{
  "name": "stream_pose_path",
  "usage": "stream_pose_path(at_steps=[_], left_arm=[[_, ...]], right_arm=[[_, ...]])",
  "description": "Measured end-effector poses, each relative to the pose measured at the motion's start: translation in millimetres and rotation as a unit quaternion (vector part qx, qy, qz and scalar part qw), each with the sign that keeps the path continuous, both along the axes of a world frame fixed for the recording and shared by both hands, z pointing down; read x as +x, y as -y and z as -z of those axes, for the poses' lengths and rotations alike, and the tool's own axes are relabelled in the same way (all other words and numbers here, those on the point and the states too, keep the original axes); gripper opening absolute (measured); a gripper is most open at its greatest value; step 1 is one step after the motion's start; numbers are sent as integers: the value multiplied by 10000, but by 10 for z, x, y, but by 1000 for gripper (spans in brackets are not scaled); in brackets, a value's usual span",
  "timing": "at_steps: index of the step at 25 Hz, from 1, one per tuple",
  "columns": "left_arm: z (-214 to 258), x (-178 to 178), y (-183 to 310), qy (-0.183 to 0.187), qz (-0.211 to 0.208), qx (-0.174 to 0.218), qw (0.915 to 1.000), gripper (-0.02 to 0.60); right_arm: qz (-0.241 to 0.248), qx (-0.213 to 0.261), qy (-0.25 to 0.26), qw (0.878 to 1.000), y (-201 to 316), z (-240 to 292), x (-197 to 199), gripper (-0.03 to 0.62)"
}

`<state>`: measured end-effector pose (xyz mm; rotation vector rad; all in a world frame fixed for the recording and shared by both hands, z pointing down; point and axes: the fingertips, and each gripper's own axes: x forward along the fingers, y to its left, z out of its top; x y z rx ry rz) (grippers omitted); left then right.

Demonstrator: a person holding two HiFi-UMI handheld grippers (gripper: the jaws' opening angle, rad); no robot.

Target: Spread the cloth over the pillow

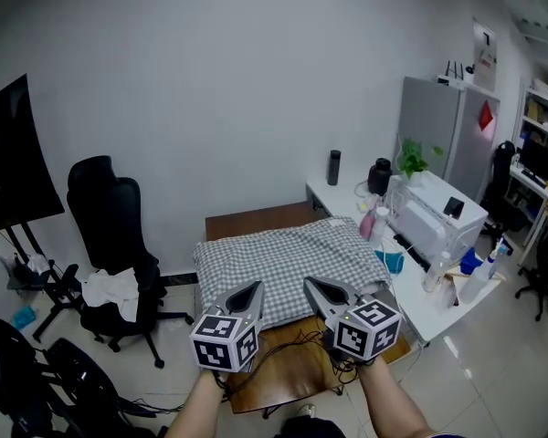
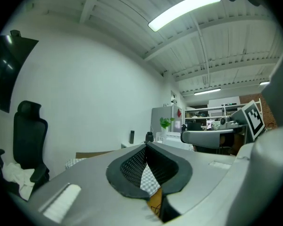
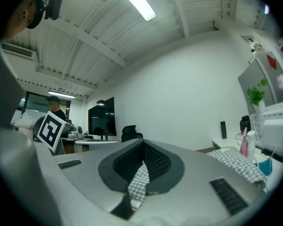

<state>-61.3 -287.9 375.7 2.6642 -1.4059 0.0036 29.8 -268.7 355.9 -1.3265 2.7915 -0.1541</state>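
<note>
On the table (image 1: 256,219), the cloth (image 1: 283,258) lies spread.

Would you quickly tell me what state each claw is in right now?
Left claw: closed, pinching the near edge of the checkered cloth.
Right claw: closed, pinching the same cloth edge.

No legible text, brand, number or label is found in any view. The cubes on the left tool (image 1: 256,286) and the right tool (image 1: 309,284) carry black-and-white square code patterns only, no letters or digits. A red diamond sign (image 1: 485,115) on the grey cabinet (image 1: 434,121), far right, is too small to read. A poster (image 1: 484,48) on the wall (image 1: 256,80) above it is likewise illegible.
</note>
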Motion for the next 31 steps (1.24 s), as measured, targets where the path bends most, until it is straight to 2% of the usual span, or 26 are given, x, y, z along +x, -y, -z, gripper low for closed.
stream_pose_path(at_steps=[31], left_arm=[[-36, 45, -8, -89, -11, -101, 9999, 8]], right_arm=[[-47, -97, -170, 9998, 22, -47, 21, 3]])
